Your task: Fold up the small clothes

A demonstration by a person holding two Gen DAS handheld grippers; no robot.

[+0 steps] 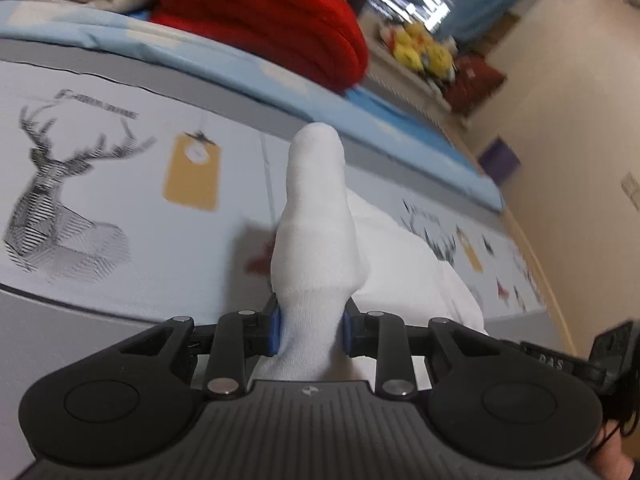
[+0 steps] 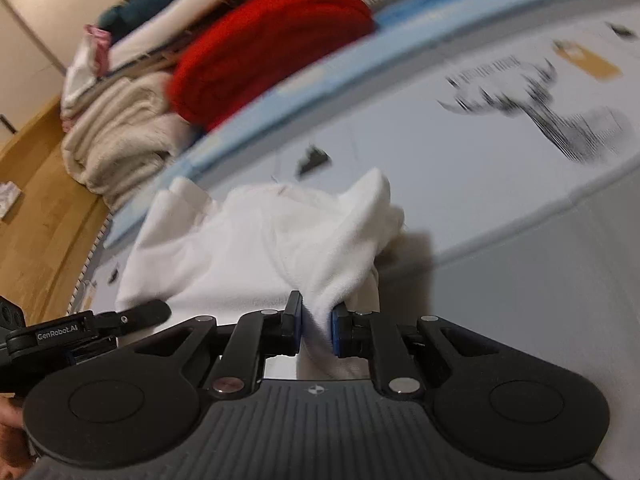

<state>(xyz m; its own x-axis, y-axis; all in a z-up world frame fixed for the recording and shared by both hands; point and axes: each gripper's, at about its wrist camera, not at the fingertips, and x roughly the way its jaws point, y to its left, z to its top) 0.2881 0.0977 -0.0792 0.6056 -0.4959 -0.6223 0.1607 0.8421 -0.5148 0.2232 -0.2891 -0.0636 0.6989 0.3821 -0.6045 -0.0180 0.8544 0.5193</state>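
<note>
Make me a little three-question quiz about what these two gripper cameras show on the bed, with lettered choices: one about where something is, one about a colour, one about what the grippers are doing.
1. Where does the red folded garment lie?
A. at the far side of the bed, beside a cream folded pile
B. between the left gripper's fingers
C. on the floor

2. What colour is the sock in the left gripper?
A. red
B. white
C. yellow

3. What is the right gripper doing?
A. standing open over bare sheet
B. pinching white cloth
C. gripping a tag

Answers:
1 A: both views show it by the cream pile past the deer-print sheet.
2 B: the sock standing up between the blue pads is white.
3 B: a fold of the white cloth is squeezed between its pads.
</note>
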